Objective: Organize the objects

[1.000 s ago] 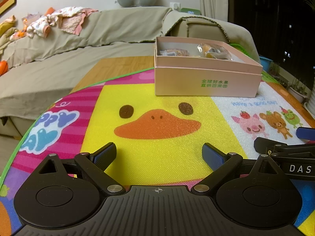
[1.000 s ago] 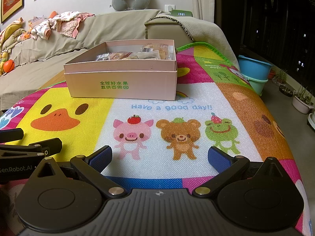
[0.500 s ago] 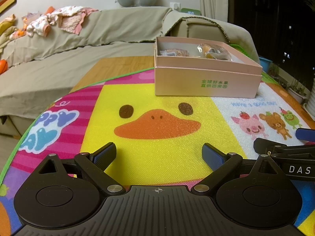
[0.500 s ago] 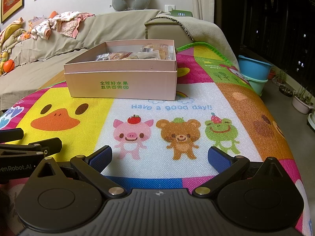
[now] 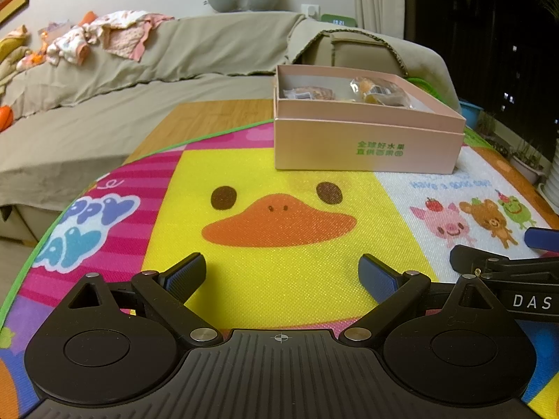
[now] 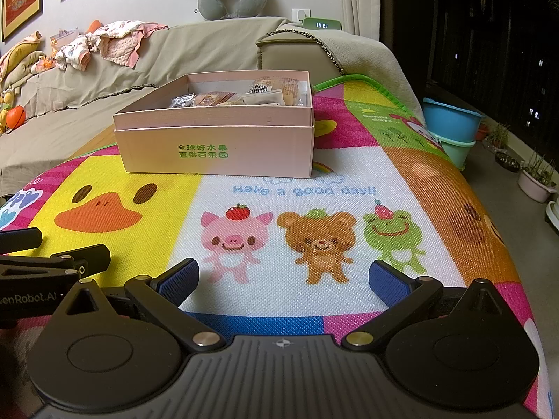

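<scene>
While 2 tongs gape, left and right, 1 pink box sits.

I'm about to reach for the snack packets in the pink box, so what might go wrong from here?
The crinkly wrapped packets overlap in the pink box, so one open gripper may snag two. The light-looking box may slide on the play mat. The left gripper sits close alongside; the two might bump.

Box contents half-hidden behind wall.

One pink box, perhaps six snack packets
</scene>
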